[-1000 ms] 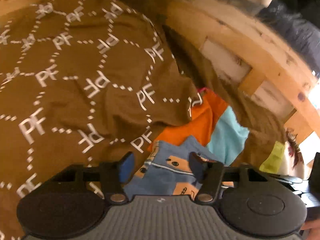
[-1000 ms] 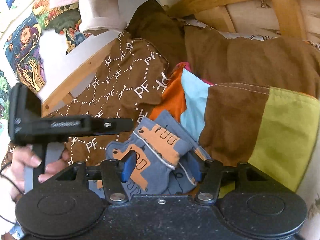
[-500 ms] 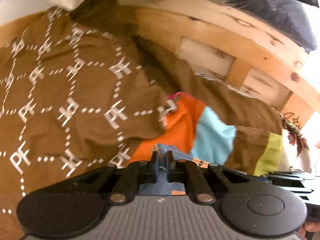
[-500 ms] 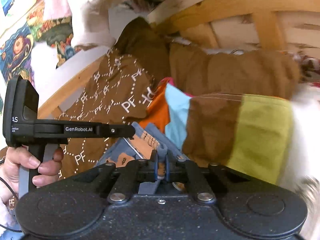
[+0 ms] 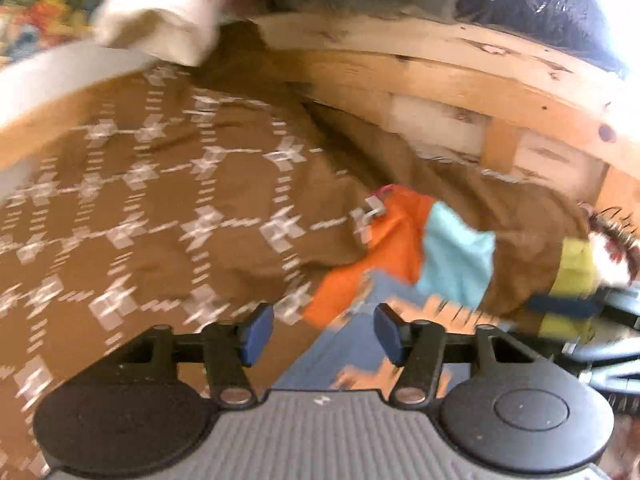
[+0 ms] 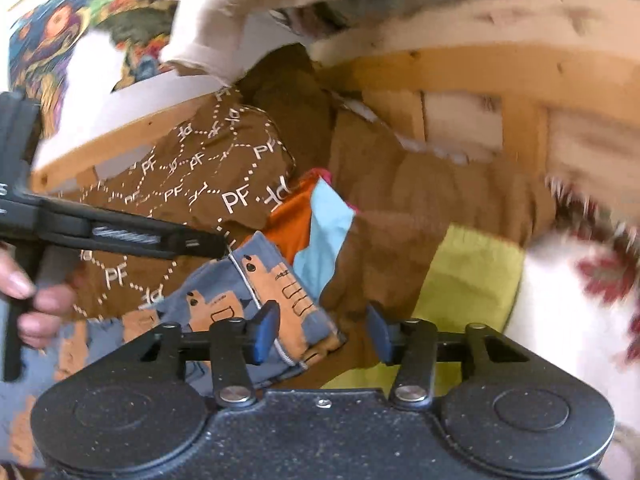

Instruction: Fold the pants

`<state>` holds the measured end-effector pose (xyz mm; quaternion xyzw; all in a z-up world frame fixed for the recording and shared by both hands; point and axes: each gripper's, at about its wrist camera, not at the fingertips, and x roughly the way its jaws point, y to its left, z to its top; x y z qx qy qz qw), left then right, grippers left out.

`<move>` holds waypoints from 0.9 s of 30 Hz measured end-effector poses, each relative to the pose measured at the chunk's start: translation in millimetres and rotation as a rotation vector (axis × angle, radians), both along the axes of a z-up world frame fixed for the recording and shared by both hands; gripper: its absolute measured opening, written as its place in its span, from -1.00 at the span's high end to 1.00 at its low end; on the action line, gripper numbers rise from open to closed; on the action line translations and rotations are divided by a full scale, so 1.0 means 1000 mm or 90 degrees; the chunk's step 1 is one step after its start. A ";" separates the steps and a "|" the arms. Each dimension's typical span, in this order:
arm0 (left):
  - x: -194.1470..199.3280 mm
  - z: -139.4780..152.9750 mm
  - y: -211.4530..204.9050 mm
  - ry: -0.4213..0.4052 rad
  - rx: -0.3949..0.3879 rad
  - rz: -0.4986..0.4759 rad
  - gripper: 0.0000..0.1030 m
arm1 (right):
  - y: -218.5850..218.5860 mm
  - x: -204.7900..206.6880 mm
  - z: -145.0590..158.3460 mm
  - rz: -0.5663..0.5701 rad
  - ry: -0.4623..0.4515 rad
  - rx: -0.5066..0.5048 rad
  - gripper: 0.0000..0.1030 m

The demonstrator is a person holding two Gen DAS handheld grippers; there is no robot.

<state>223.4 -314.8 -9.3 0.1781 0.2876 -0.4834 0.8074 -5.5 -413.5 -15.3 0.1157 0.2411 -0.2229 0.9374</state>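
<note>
My left tongs (image 5: 324, 334) and right tongs (image 6: 322, 332) have just opened, both released over the pants (image 6: 224, 308) beside the brown blanket (image 6: 192, 184).

White "PF" letters repeat across the brown blanket (image 6: 208, 184); the left gripper's (image 6: 216, 246) label seems too blurred to read.

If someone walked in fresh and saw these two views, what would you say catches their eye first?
Probably the brown bedspread printed with white PF letters, filling the left of both views under a pale wooden bed frame. Next, the small blue pants with orange patches, lying at the near edge below a patchwork of orange, light blue and lime. Both claws, the left claw and the right claw, stand open over that garment, having just been opening, their pads pressing nothing.
</note>
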 end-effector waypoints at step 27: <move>-0.002 0.014 0.236 -0.087 0.122 0.334 -0.77 | 0.082 0.053 -0.032 0.189 0.224 -0.212 -0.92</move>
